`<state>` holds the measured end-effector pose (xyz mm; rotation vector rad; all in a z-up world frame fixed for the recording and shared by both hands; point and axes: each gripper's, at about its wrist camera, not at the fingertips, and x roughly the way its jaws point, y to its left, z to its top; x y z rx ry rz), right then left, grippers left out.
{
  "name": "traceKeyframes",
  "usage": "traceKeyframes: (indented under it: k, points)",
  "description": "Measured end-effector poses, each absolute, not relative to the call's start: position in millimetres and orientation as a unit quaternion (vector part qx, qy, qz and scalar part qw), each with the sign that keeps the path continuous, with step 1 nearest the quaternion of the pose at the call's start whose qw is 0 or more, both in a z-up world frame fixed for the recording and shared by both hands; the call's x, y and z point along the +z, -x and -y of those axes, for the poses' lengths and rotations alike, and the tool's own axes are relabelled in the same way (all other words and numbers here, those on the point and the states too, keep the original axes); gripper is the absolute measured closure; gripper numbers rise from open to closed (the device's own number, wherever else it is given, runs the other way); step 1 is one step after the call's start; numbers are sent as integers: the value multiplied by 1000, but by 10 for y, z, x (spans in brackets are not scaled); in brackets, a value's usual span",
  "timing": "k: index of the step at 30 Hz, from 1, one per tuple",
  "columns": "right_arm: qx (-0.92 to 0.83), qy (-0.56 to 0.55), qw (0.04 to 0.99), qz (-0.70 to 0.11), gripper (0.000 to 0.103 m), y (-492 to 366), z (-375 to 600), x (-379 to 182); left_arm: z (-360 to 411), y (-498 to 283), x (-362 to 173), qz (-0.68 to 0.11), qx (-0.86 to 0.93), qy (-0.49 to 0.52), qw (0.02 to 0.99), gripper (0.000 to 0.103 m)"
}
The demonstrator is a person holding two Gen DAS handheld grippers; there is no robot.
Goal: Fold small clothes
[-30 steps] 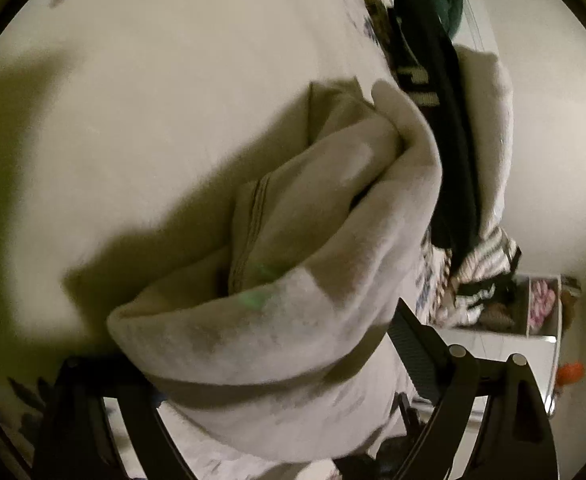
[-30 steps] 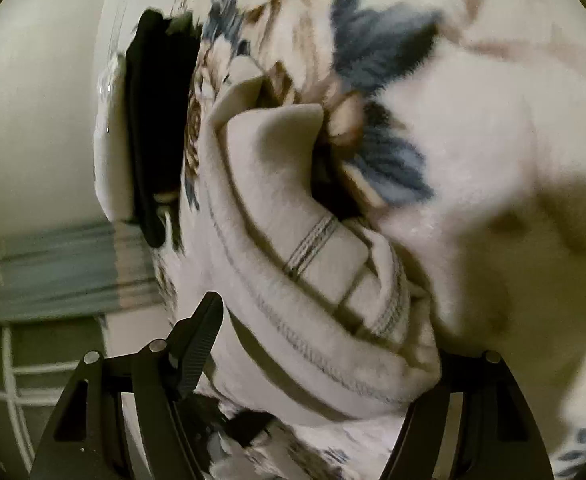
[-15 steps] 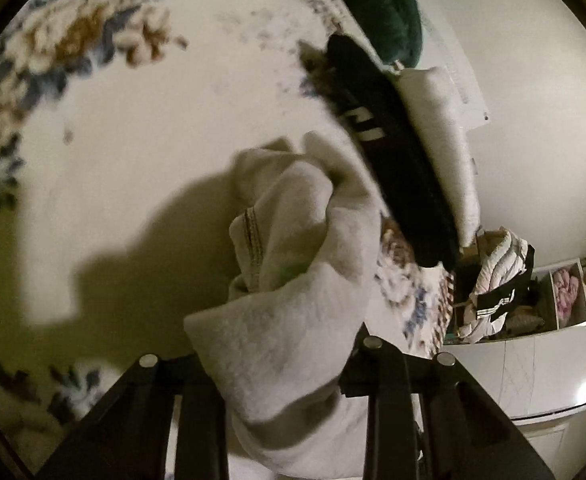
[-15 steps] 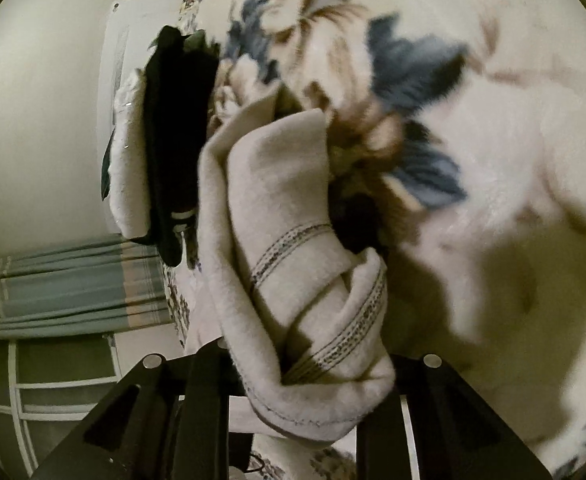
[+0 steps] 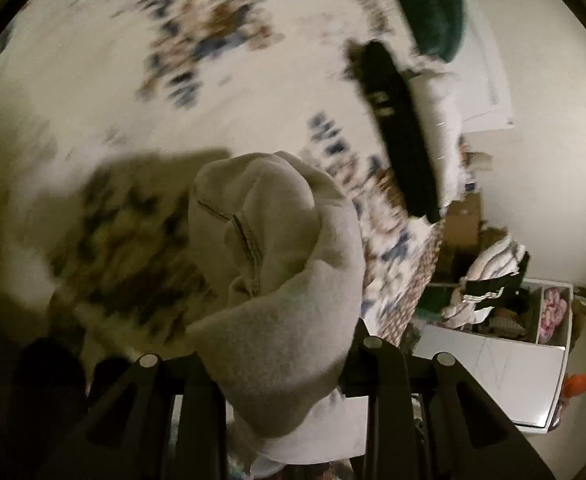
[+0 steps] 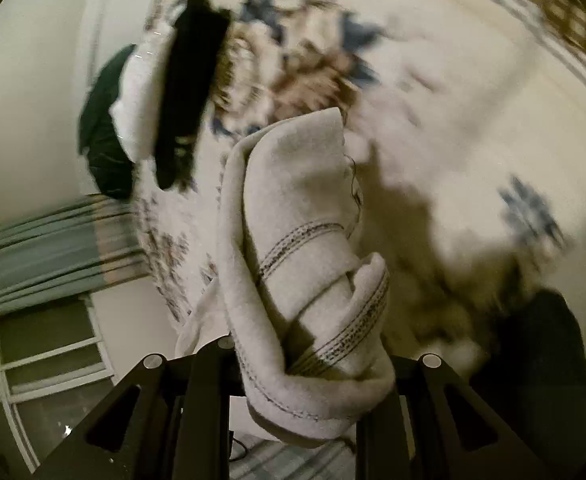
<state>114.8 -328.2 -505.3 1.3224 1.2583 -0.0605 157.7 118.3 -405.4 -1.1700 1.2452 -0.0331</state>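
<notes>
- The left gripper (image 5: 281,364) was clamped on a bunched fold of the beige fleece garment (image 5: 277,264); its jaws had just been closing with the cloth between them.
- The right gripper (image 6: 305,364) pinched another part of the same garment (image 6: 305,240), where dark stitched hems showed; its jaws too had just been closing on cloth.
- The garment hung crumpled above the floral bedspread (image 5: 93,80), apart from the black garment (image 5: 397,132) lying toward the bed's far edge.
- Risk, as I judged it: each grip seemed to hold several layers, so a lift might not spread the piece flat, and a loose layer could slip free or twist the fold.
</notes>
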Motion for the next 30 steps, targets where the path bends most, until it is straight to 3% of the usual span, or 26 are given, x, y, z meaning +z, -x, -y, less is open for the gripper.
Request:
traceKeyframes:
  k: [6, 15, 24, 27, 28, 29, 30]
  points:
    - [-70, -603, 551, -572, 82, -891, 3264, -5360, -1241, -1619, -4446, -562, 10, 521, 642, 78]
    - [-57, -575, 629, -520, 82, -1769, 3362, -5758, -1133, -2425, -4698, -514, -35, 464, 720, 78]
    - [-43, -549, 636, -540, 80, -1509, 3359, -6200, -1209, -1943, -5247, -568, -7, 425, 705, 78]
    - [-53, -542, 627, -556, 70, -1394, 3375, -6366, -1252, -1778, -5421, -584, 4, 430, 689, 75]
    - [-57, -538, 623, -565, 60, -1358, 3390, -6416, -1271, -1734, -5438, -589, 5, 431, 684, 71]
    - [-61, -531, 620, -574, 56, -1340, 3400, -6436, -1283, -1711, -5421, -593, 5, 430, 681, 67]
    - [-64, -518, 624, -582, 55, -1318, 3414, -6428, -1291, -1690, -5395, -597, 5, 426, 680, 55]
